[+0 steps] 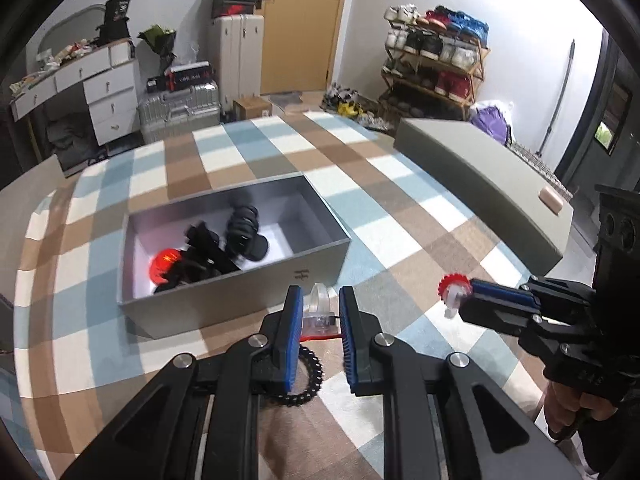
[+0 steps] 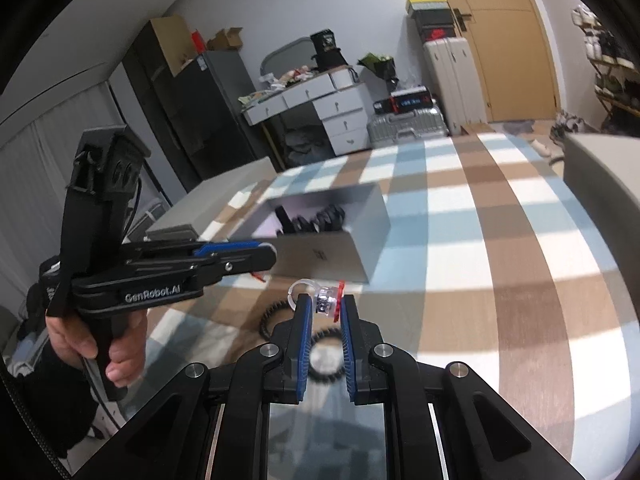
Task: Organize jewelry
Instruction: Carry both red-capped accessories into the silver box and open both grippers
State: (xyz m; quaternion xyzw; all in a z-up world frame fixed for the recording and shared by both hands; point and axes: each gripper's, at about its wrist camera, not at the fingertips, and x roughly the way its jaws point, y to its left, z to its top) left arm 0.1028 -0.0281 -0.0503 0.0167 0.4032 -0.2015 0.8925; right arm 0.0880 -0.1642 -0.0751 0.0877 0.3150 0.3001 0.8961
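Clear rings: L gripper (image 1: 319,312) and R gripper (image 2: 325,306) each clamp one; grey box (image 1: 224,300) at 11 o'clock.

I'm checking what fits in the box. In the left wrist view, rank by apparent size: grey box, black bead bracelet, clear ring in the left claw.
1. Grey box
2. Black bead bracelet, partly hidden
3. Clear ring, near the camera, so unsure against the bracelet.

The left gripper (image 1: 319,312) pinches a clear ring (image 1: 320,312) above the checked worktop (image 1: 400,208), with a black bead bracelet (image 1: 308,376) lying below it. The right gripper (image 1: 466,296) holds a red-topped ring (image 1: 453,290). Ahead sits an open grey box (image 1: 240,296) of dark items.
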